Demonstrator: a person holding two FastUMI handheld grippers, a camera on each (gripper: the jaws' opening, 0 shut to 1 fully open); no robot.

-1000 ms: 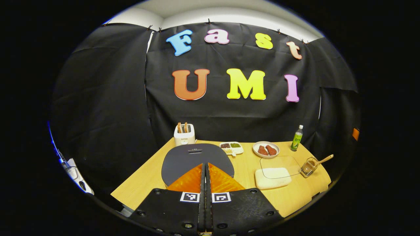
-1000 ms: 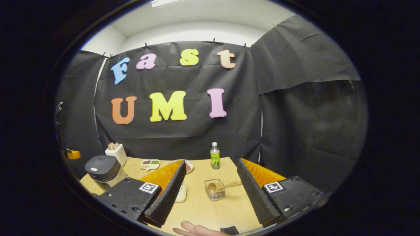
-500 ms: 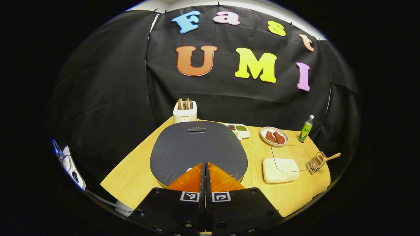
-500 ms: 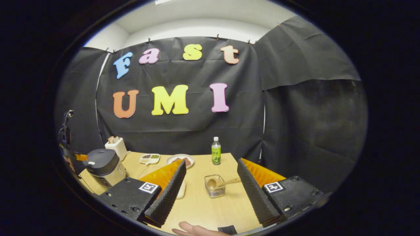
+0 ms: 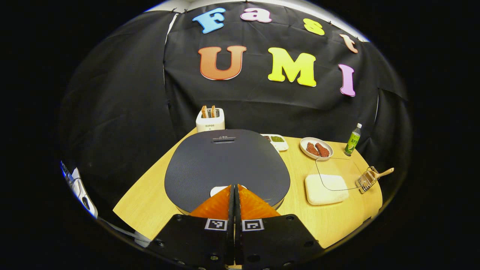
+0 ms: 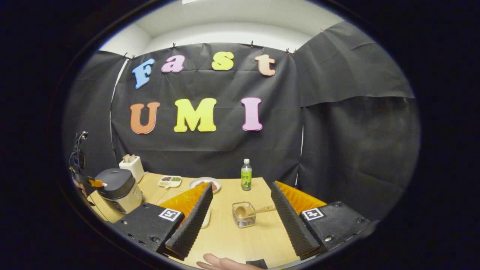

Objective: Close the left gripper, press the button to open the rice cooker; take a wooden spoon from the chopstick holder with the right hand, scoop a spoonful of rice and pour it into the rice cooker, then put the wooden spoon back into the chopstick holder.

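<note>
- Left gripper view: the left gripper (image 5: pixel 234 189) has its jaws clenched tight together with nothing between them, tips parked right over the white button (image 5: pixel 219 190) at the near edge of the rice cooker (image 5: pixel 227 165). I can't tell whether they're actually touching it.
- The cooker lid is down flat, so I'd say we're on step one, the button press, and it isn't done.
- Off at about 3 o'clock from the cooker there's the white tub of rice (image 5: pixel 325 187) with a clear lid (image 5: pixel 337 174) propped half off it. Just beyond that, at the table's right edge, is the chopstick holder (image 5: pixel 366 179) with the wooden spoon (image 5: pixel 380 174) poking out.
- Back of the table (image 5: pixel 150 202), around 12 to 2 o'clock: toaster (image 5: pixel 210 120), a little divided dish (image 5: pixel 276 141), a plate of meat (image 5: pixel 316 147) and a green bottle (image 5: pixel 353 139).
- Right gripper view: the right gripper (image 6: pixel 240 215) is released, jaws wide apart and holding nothing, hanging above the table. The chopstick holder (image 6: pixel 243 215) with the spoon (image 6: pixel 252 212) sits between the fingers, further out.
- The cooker (image 6: pixel 118 189) is over at 9 o'clock, lid shut, with the left gripper (image 6: pixel 95 183) at its top edge.
- Next move, I reckon: push straight down on the button until the lid pops, then the right side goes in for the spoon handle.
</note>
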